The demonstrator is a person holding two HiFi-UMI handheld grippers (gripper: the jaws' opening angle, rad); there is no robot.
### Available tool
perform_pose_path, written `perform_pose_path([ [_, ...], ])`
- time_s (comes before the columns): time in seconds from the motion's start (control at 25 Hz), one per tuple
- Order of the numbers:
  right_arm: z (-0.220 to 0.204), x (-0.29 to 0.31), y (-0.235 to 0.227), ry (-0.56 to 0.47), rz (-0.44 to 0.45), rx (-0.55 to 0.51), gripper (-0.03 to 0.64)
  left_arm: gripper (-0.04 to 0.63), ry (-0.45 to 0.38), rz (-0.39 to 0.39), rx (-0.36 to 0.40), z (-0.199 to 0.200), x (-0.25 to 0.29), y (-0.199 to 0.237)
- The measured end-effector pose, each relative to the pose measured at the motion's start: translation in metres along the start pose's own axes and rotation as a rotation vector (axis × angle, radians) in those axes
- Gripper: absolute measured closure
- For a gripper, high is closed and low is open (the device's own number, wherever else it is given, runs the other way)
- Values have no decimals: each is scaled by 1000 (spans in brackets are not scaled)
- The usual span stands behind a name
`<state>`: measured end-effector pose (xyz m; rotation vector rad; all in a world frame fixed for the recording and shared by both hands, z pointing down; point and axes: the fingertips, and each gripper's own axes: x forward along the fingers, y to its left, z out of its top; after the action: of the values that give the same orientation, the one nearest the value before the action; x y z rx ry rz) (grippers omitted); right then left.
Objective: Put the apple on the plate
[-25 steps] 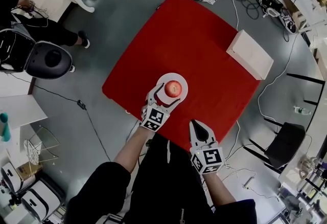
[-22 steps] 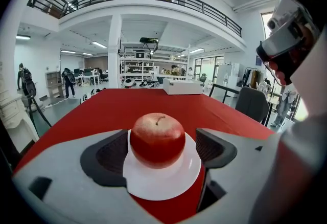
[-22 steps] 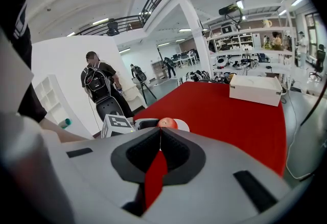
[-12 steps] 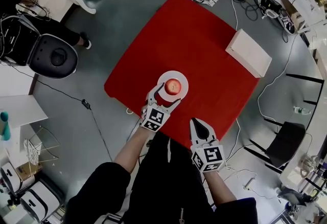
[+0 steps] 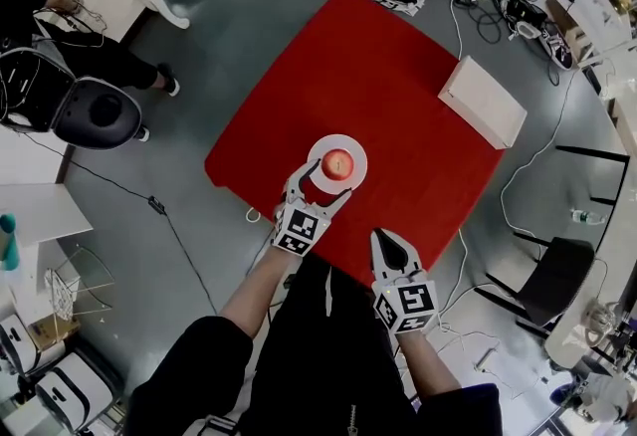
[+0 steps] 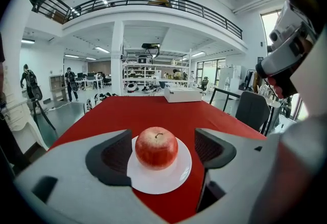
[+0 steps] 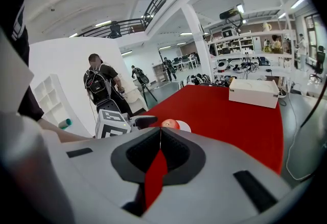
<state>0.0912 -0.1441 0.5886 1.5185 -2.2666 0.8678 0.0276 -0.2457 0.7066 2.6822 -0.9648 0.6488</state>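
Apple [image 5: 337, 163]: upright on white plate [image 5: 317, 147], red table [image 5: 388, 76]; left gripper [image 5: 320, 192] drawn slightly back since a second ago, jaws open; its own view shows gaps either side of the apple; right gripper [image 5: 385, 243] closed, empty.

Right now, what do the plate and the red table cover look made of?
The plate is probably glazed ceramic, though plastic is possible: smooth, white, with a soft sheen. The cover is likely cloth: matte red, with no glare.

Red apple [image 5: 337, 164], white plate [image 5: 354, 153], red tablecloth [image 5: 378, 86].
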Motion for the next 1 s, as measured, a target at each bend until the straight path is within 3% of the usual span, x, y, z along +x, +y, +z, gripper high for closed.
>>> perform_pose_path([
  [0.08,-1,0,0,-2,3,0,606,236,-15,1,8,7,-4,0],
  [0.2,-2,-1,3,-2,11,-1,606,340,-57,9,23,24,-12,0],
  [0.32,0,-4,6,-6,20,-6,606,514,-88,13,27,36,-24,-3],
  [0.4,3,-5,9,-12,28,-13,606,584,-85,1,23,40,-30,-6],
  [0.8,45,-23,18,-84,64,-70,606,589,-83,45,20,93,-82,-14],
  [1.0,80,-37,26,-149,101,-110,606,590,-137,67,17,142,-116,-24],
])
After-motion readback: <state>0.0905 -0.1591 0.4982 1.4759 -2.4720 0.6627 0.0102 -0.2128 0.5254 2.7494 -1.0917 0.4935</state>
